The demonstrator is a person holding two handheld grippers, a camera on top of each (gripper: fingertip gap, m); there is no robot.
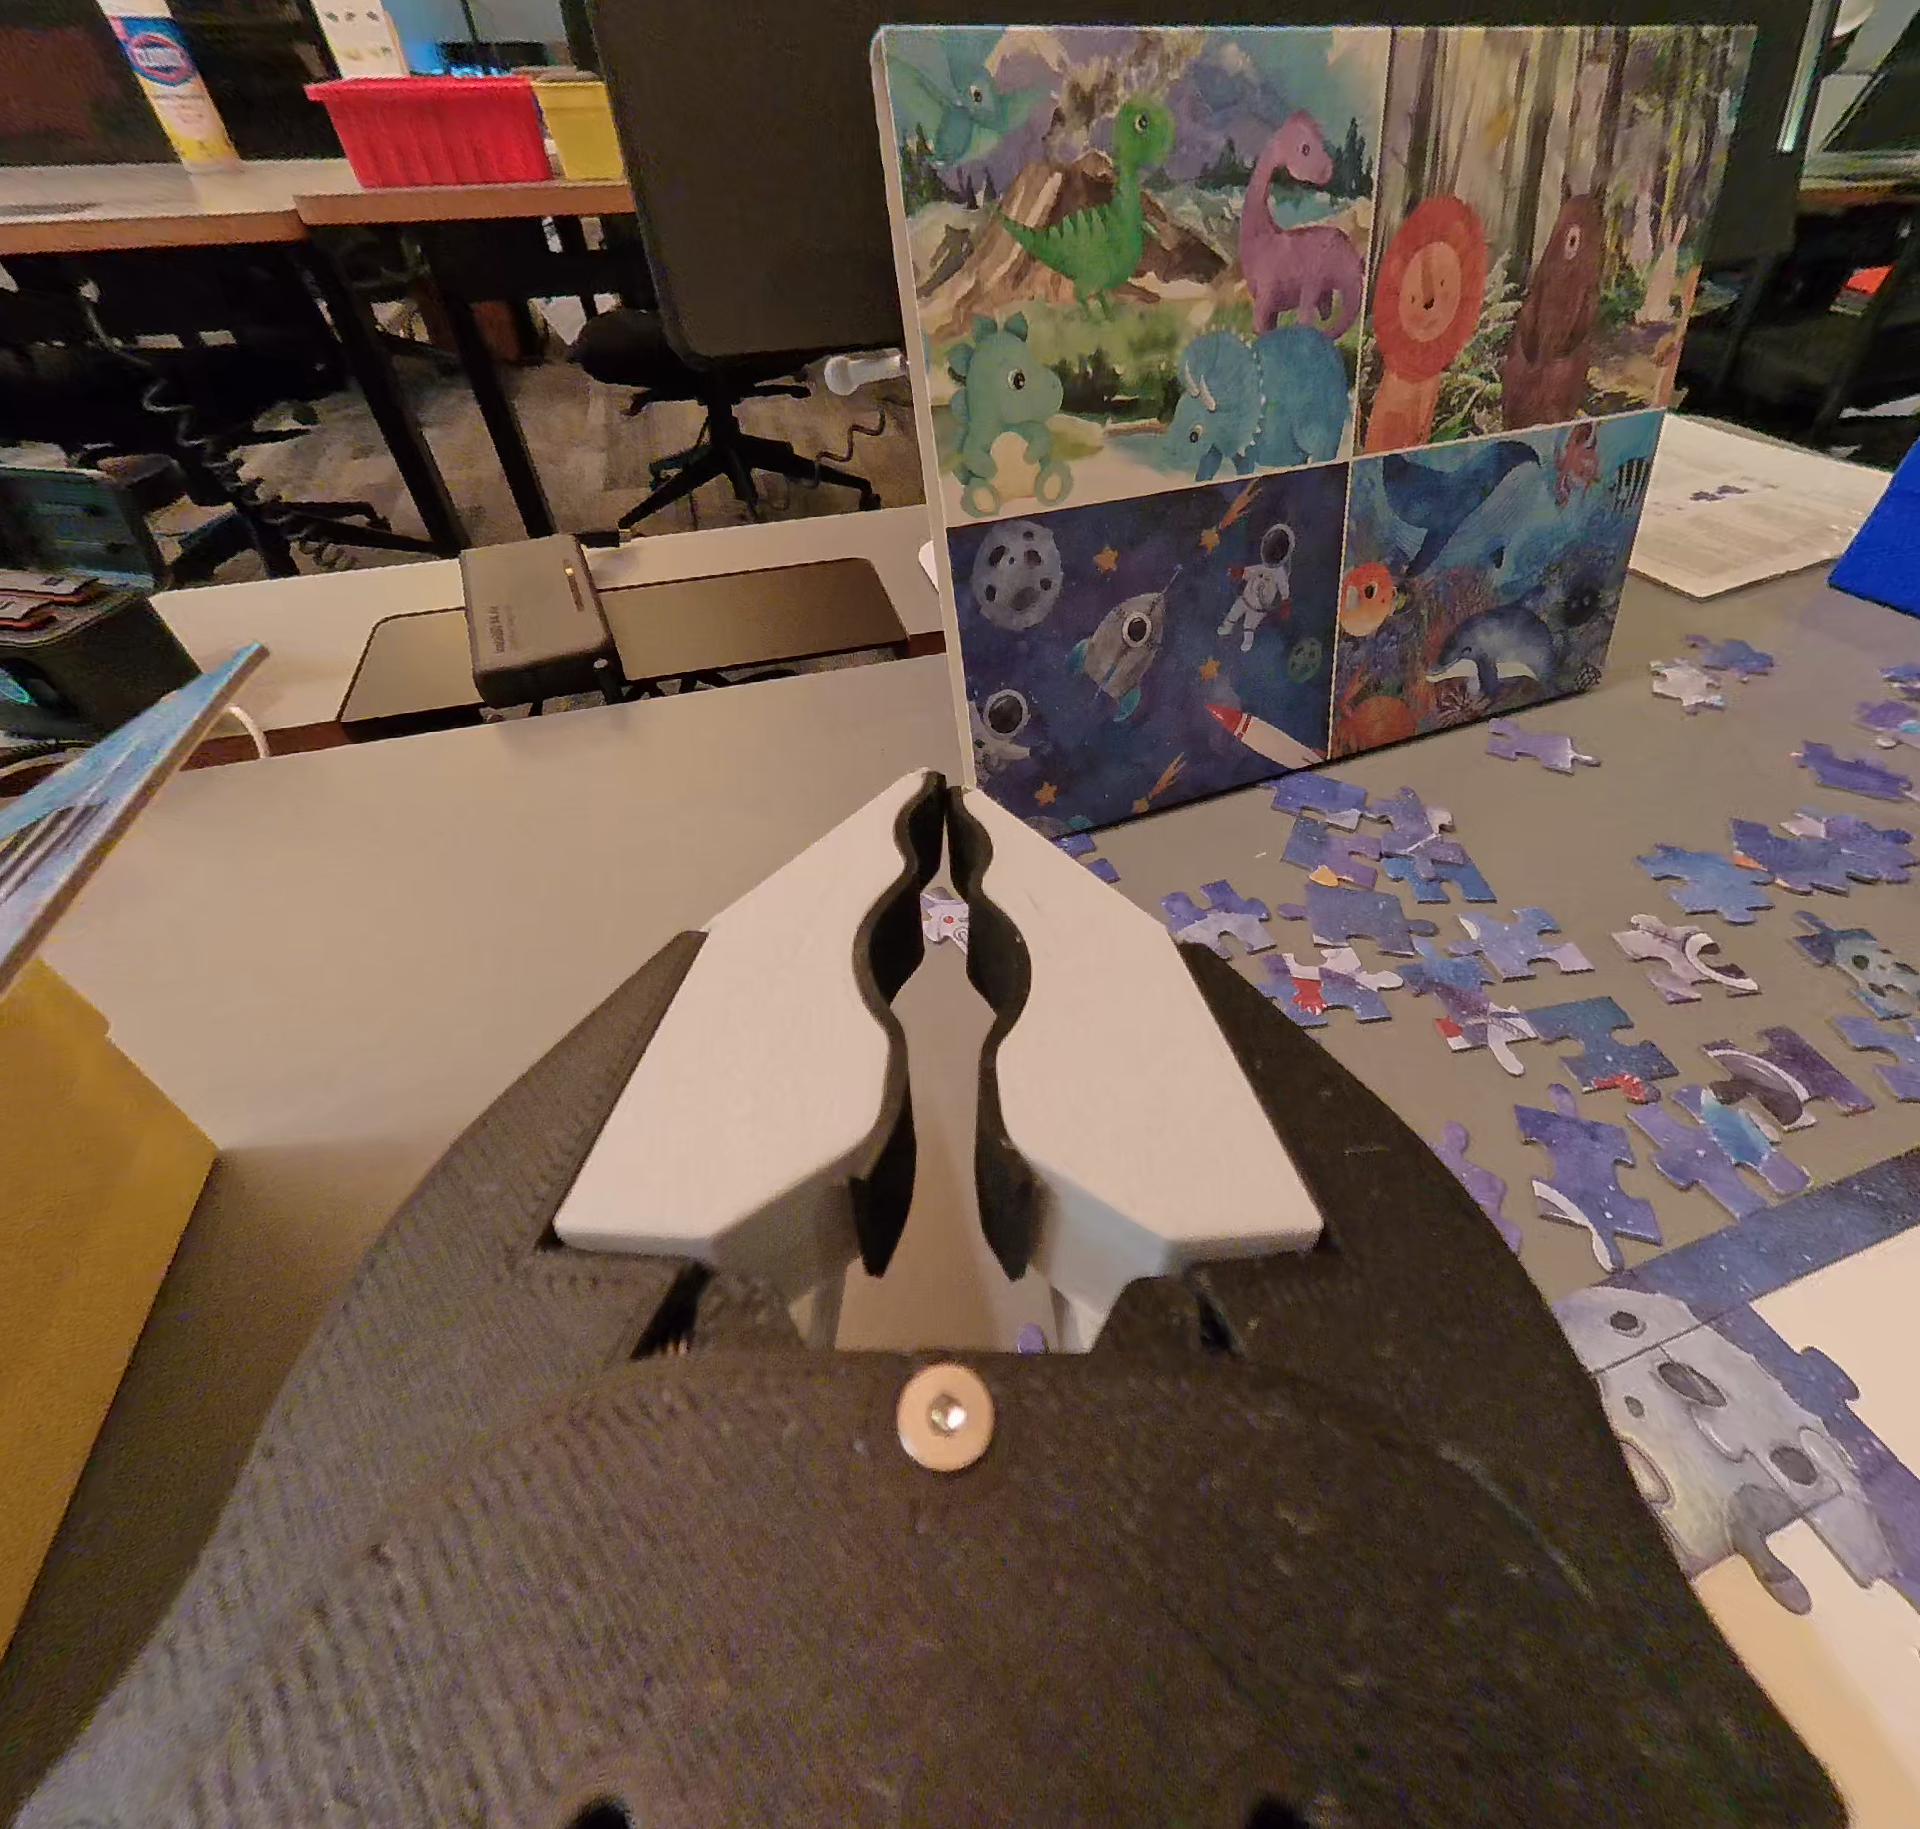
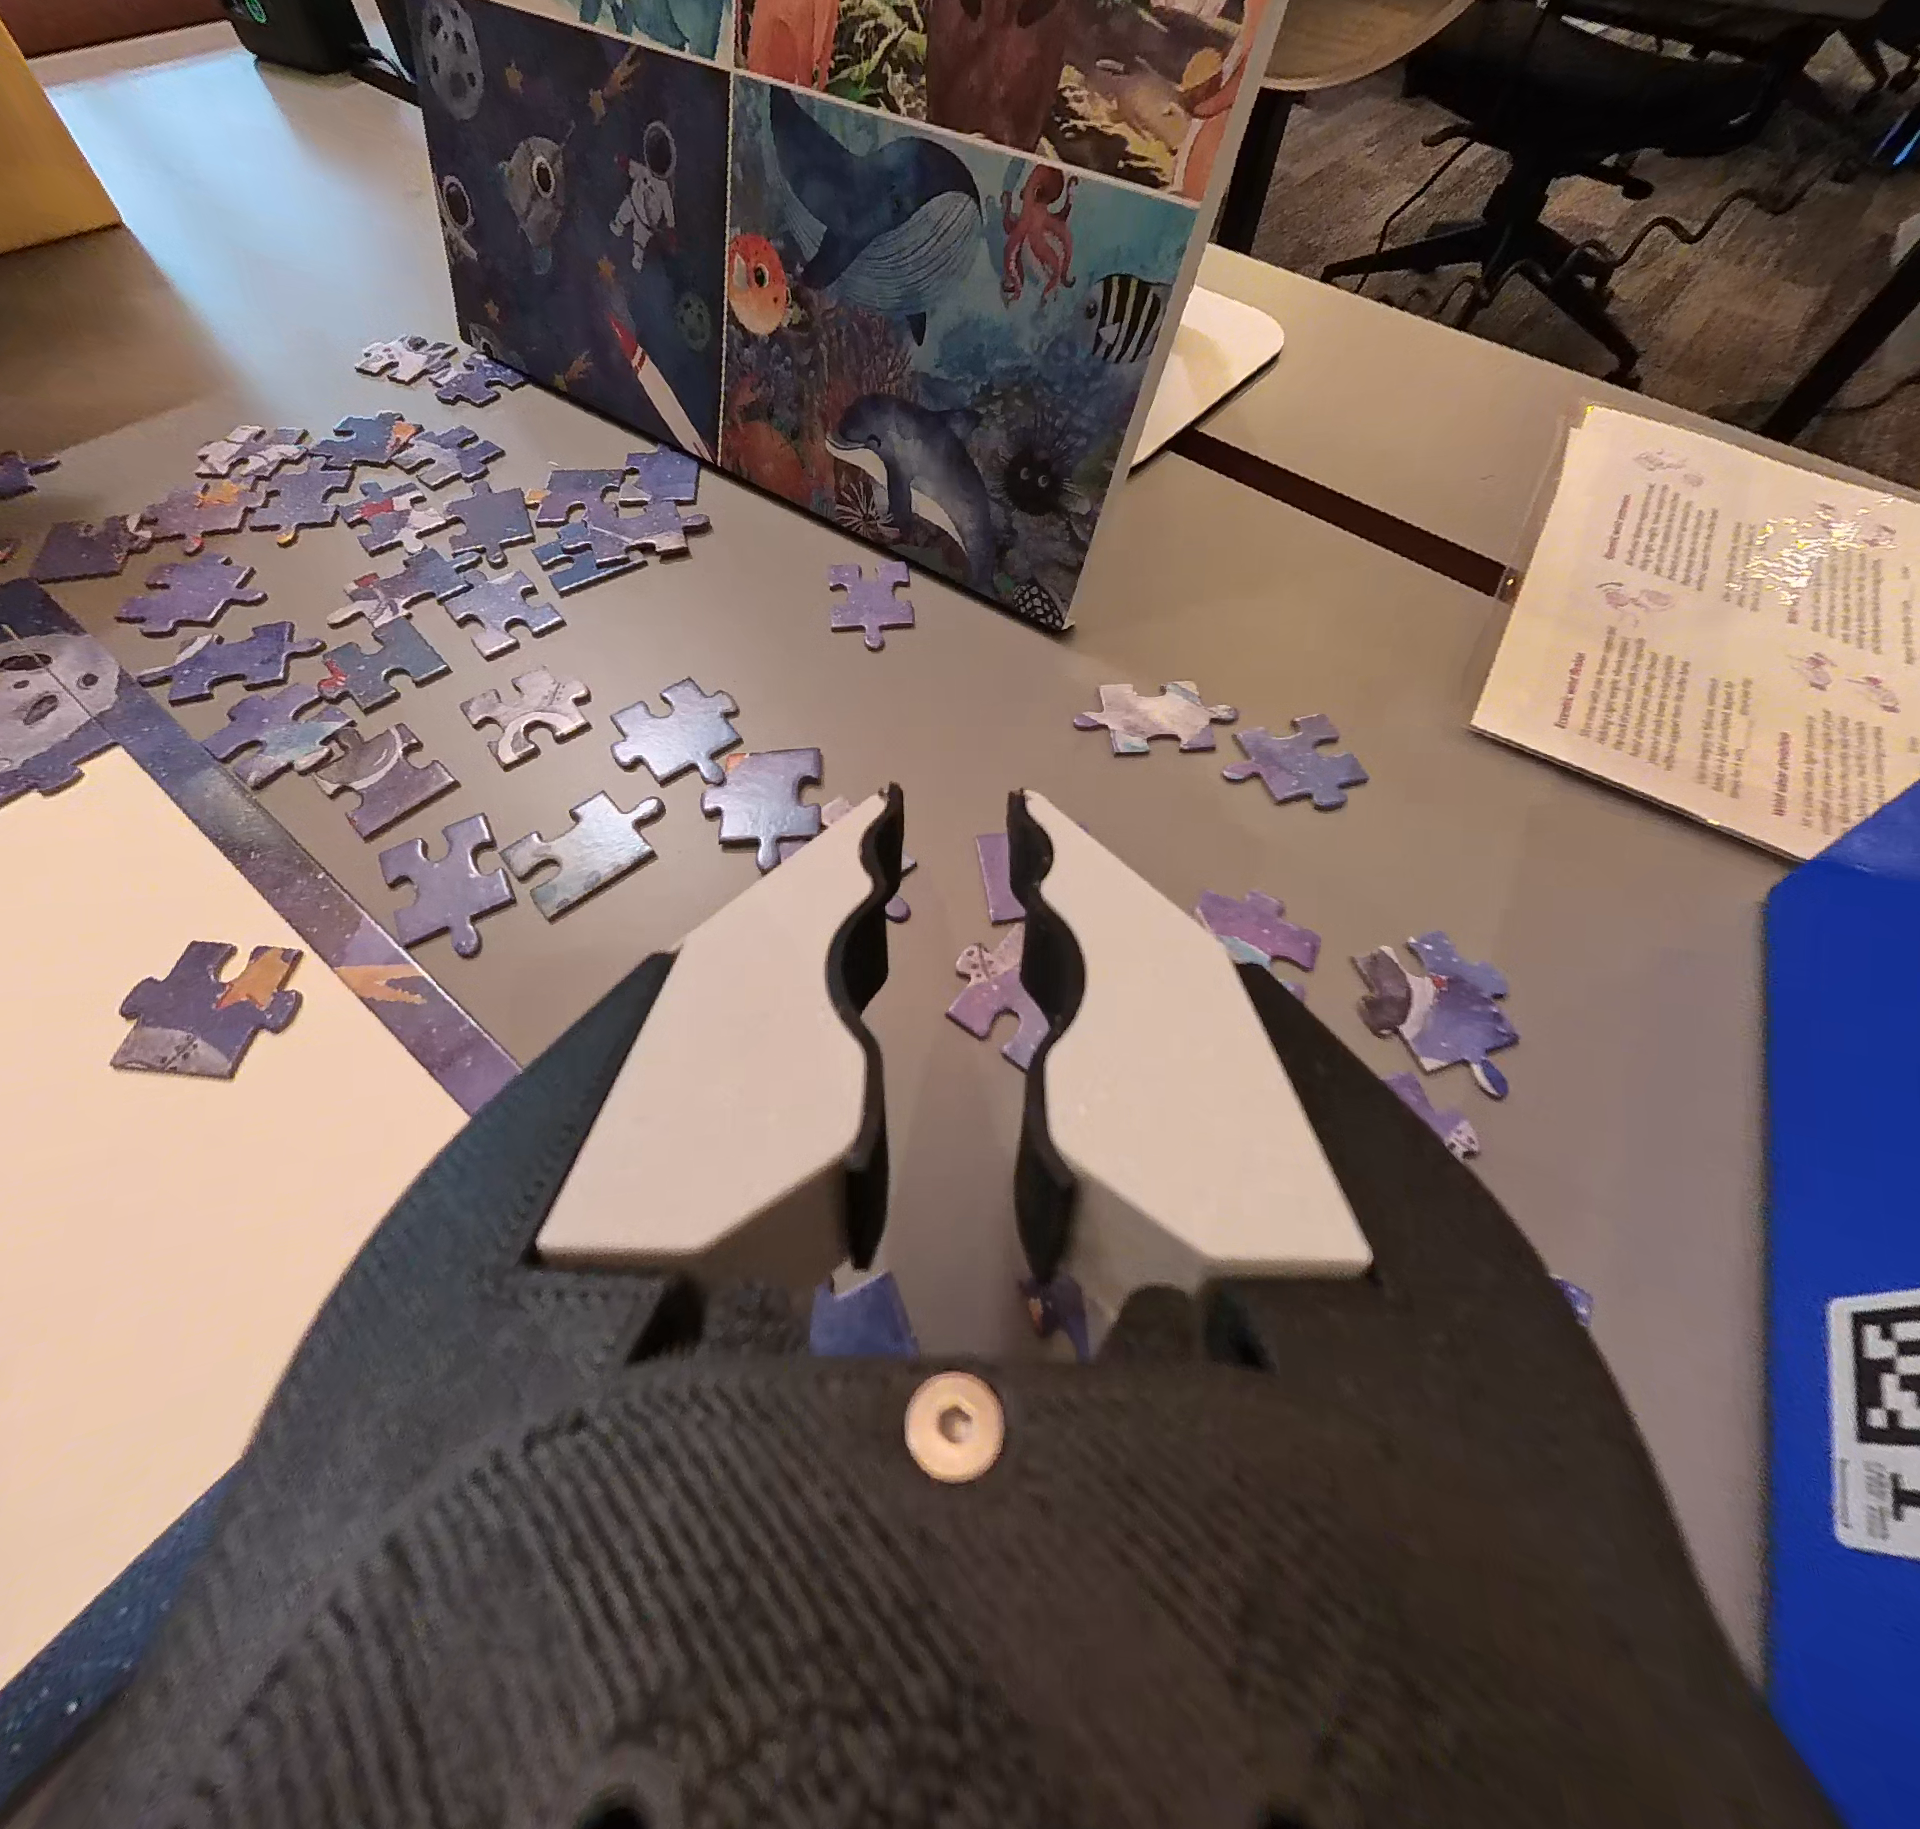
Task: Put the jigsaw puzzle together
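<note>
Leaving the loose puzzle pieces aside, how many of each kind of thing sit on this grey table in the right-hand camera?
Upright picture-covered puzzle box: 1
Partly built puzzle on white board: 1
Printed white leaflet: 1
Blue box: 1
Total: 4

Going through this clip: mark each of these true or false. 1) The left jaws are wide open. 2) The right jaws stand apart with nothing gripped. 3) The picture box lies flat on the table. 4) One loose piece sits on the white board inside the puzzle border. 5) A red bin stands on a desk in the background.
1) False: the left gripper has its jaws shut, tips meeting.
2) True: the right gripper is open over loose pieces.
3) False: the picture box stands upright.
4) True: a single piece lies on the white board.
5) True: red bin.
</note>
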